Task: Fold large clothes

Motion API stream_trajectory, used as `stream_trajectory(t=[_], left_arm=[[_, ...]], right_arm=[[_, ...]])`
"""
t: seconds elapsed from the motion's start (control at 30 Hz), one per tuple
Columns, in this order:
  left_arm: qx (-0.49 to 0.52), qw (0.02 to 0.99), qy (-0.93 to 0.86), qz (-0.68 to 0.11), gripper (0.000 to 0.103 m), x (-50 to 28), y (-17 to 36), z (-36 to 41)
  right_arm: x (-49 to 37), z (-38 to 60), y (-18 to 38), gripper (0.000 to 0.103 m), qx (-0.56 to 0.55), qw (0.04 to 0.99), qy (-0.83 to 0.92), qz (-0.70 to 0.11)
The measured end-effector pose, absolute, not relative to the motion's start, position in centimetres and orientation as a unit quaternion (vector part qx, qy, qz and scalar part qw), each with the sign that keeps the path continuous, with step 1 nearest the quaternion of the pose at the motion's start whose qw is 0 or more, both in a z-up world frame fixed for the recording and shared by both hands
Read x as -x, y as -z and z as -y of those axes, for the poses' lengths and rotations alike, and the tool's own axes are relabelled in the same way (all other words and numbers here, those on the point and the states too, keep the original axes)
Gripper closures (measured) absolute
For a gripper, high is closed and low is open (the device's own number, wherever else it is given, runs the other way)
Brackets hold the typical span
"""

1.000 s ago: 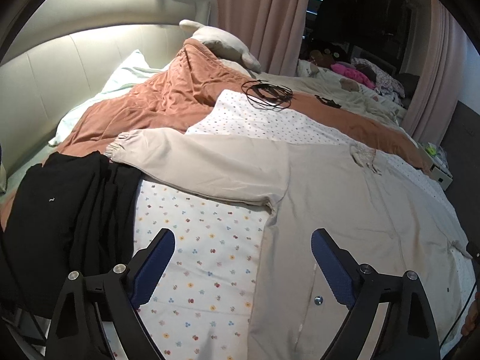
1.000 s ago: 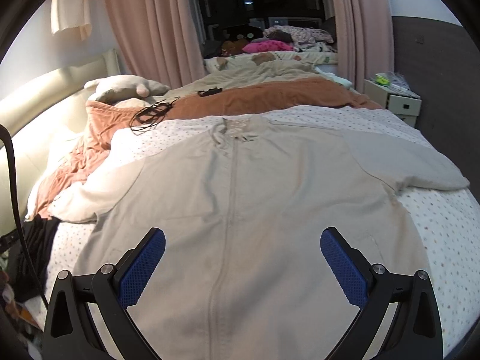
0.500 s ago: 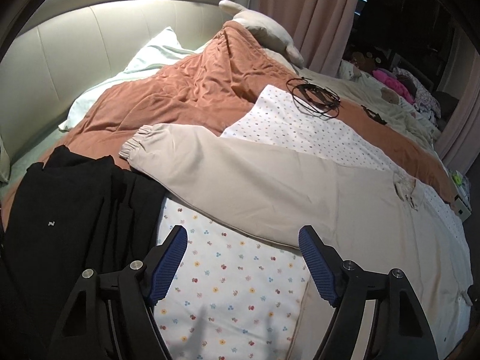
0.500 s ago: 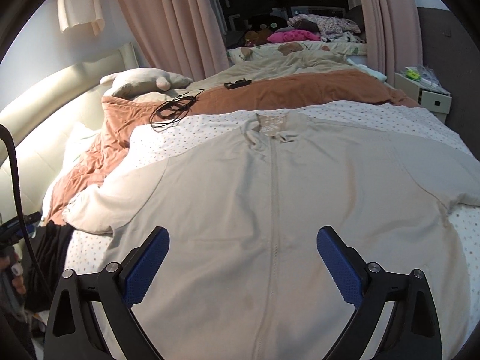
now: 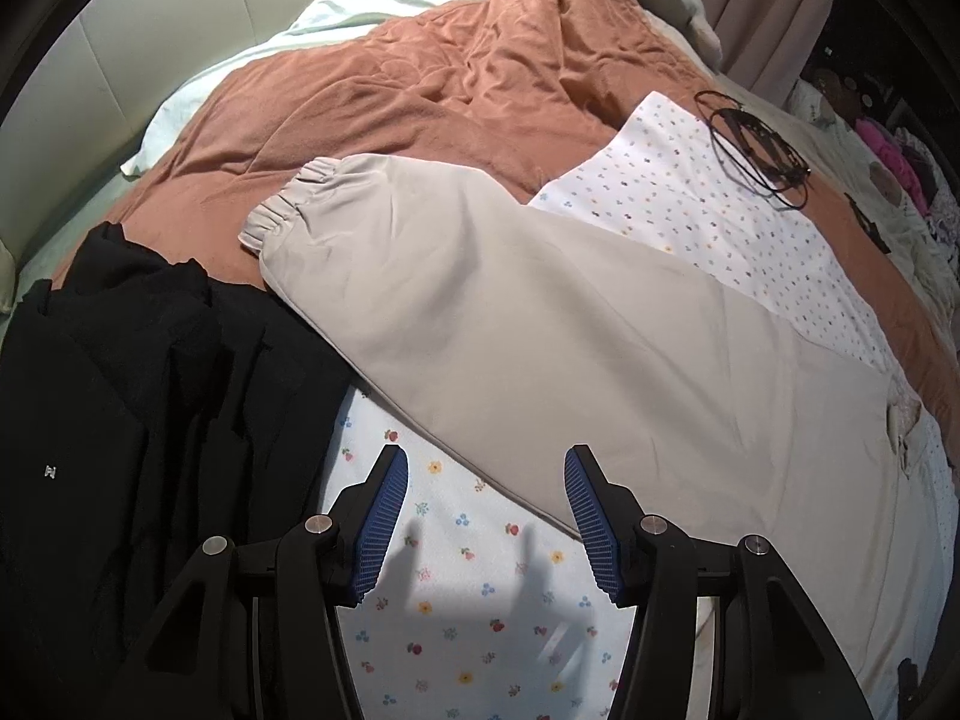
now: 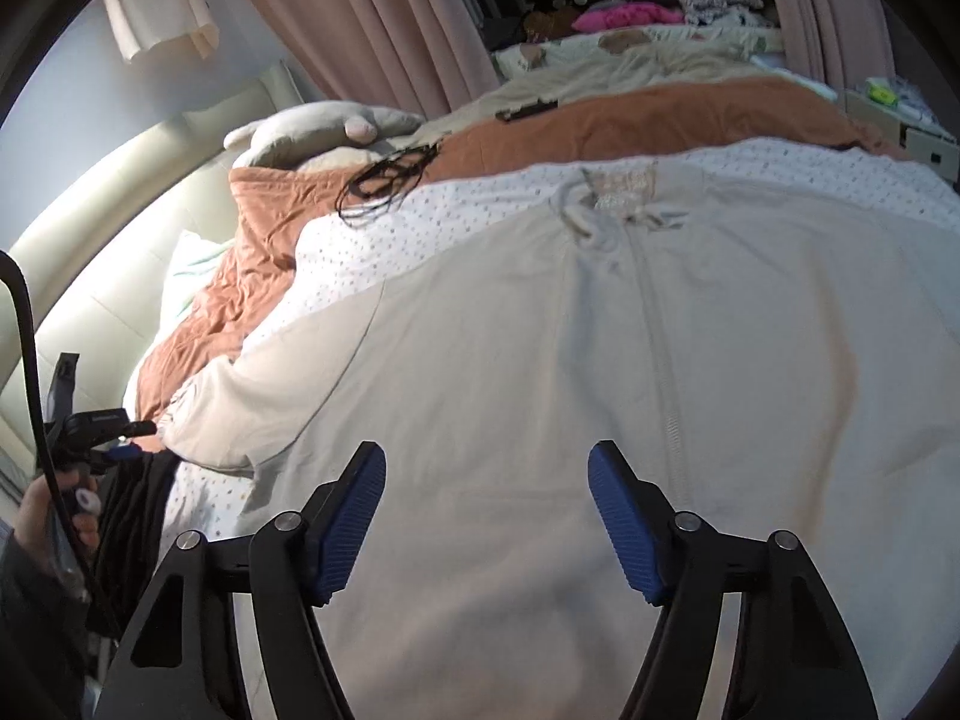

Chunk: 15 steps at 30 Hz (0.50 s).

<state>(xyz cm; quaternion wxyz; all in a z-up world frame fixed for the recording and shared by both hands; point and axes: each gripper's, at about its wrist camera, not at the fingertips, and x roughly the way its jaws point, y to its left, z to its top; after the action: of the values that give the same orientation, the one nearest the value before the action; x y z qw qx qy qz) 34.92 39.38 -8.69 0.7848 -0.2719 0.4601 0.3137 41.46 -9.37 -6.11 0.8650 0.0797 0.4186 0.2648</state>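
With the beige jacket (image 6: 600, 360) spread flat on the bed (image 5: 480, 630), the left gripper (image 5: 486, 516) and right gripper (image 6: 486, 516) hung over it, jaws just narrowing, half-open and empty, so they risked pinching the bedsheet along with the jacket.

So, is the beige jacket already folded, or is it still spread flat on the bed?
Spread. The beige jacket lies front up with its zipper running straight, and its sleeve stretches out sideways, not folded.

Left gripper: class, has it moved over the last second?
Yes. The left gripper swung from the jacket body toward its sleeve cuff and the black clothes, jaws just closing, nothing between.
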Motion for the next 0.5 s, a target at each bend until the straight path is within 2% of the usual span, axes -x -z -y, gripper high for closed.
stream_trajectory(t=[0.2, 0.5], left_arm=[[0.282, 0.752, -0.335, -0.493, 0.046, -36.7, 11.9, -41.6], [0.288, 0.712, -0.375, -0.519, 0.046, -38.0, 16.2, -44.4]], right_arm=[[-43.2, 8.9, 9.1, 0.037, -0.085, 0.853, -0.246, -0.452], [-43.3, 9.1, 10.4, 0.037, -0.094, 0.850, -0.234, -0.462]])
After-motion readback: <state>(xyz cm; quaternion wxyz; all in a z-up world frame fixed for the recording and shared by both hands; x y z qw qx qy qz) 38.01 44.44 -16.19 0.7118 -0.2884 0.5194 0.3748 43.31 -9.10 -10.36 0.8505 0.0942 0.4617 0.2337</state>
